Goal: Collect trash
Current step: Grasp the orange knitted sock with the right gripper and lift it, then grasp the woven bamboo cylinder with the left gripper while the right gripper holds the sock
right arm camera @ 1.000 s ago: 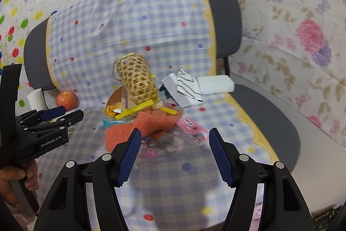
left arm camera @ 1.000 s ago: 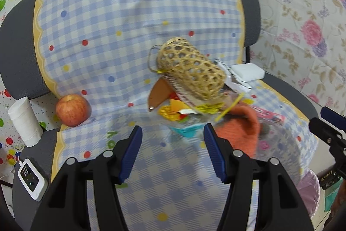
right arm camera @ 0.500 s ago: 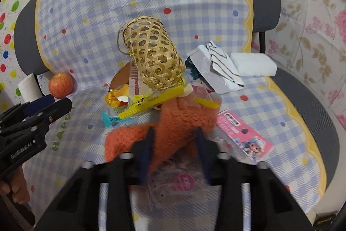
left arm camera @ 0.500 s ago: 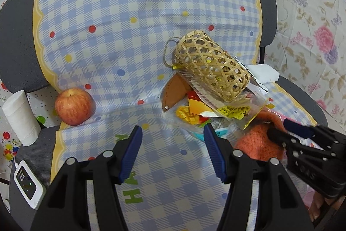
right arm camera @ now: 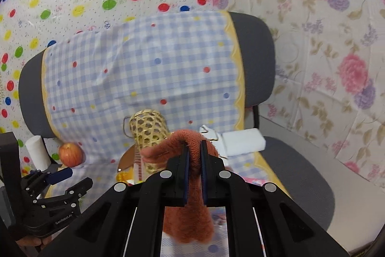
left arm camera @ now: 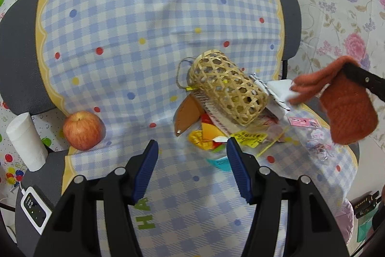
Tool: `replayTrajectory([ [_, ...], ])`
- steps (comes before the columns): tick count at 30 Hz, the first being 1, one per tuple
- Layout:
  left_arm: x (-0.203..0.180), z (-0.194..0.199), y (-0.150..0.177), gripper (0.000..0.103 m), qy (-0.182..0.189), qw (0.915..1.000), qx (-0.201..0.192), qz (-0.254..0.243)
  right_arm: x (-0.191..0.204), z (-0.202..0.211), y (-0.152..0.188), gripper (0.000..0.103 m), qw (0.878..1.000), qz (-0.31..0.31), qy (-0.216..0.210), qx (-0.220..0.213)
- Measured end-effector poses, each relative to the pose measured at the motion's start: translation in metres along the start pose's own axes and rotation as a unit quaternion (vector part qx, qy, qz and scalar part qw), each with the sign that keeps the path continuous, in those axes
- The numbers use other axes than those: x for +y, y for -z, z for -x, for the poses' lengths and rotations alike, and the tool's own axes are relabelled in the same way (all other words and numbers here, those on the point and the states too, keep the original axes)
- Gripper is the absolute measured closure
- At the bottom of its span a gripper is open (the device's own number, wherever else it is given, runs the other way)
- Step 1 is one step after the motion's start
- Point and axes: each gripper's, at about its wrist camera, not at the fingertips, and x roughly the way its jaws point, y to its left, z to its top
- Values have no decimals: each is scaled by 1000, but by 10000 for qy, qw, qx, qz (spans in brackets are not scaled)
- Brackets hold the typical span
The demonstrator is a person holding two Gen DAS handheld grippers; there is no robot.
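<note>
Both fingers (right arm camera: 184, 175) of the right gripper (right arm camera: 193, 155) are clamped on an orange knitted glove (right arm camera: 190, 216), which hangs clear of the chair seat; the wool folds over the fingertips and drapes below them. From the left wrist view the same glove (left arm camera: 346, 117) is seen aloft at the right edge, above the seat's right side.

Left gripper (left arm camera: 192, 152) hovers over the front of the seat with its fingers apart and nothing between them.

Beneath and behind the glove, a litter pile (left arm camera: 221, 136) of wrappers lies on the blue checked cloth (left arm camera: 144, 40) covering the chair. A woven bamboo basket (left arm camera: 226, 90) lies on its side on top of that pile. A brown leather piece (left arm camera: 186, 112) sits just left of the wrappers. A pink card (left arm camera: 302, 121) lies to the right of the pile, and a white foam block (right arm camera: 243, 141) rests near the cloth's right border, partly on the grey seat.

An apple (left arm camera: 83, 130) stands well apart at the left edge of the cloth, with a white paper roll (left arm camera: 26, 141) beside it and a small white device (left arm camera: 35, 212) nearer the camera.
</note>
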Motion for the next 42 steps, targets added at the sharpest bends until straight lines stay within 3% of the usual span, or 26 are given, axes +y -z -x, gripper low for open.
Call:
replayTrajectory([
  [6, -24, -11, -13, 44, 203, 9997, 7, -113, -27, 1, -5, 94, 9997, -185, 129, -20],
  [10, -46, -26, -33, 32, 296, 9995, 24, -94, -41, -1, -5, 94, 9992, -253, 291, -60],
  [12, -55, -36, -43, 20, 359, 9993, 52, -27, -47, -3, -3, 94, 9990, -293, 339, -79],
  [14, -66, -52, -53, 17, 316, 9994, 111, 67, -54, -7, 0, 94, 9987, -334, 373, -61],
  [20, -82, -102, -69, 17, -101, 9983, 368, 450, -68, -22, 12, 94, 9983, -434, 379, 108],
  [26, -84, -128, -70, 17, -479, 9969, 552, 282, -75, -29, 24, 94, 9979, -505, 319, 261],
  [31, -56, -111, -55, 17, -213, 9968, 565, 527, -77, -27, 34, 94, 9975, -603, 211, 311],
  [35, -37, -107, -44, 30, 129, 9940, 654, 864, -73, -24, 39, 94, 9973, -643, 111, 325],
  [39, -47, -122, -38, 32, 247, 9936, 825, 728, -69, -20, 38, 94, 9975, -622, 94, 317],
  [42, -52, -114, -39, 32, 116, 9969, 502, 594, -70, -14, 36, 94, 9979, -568, 139, 285],
])
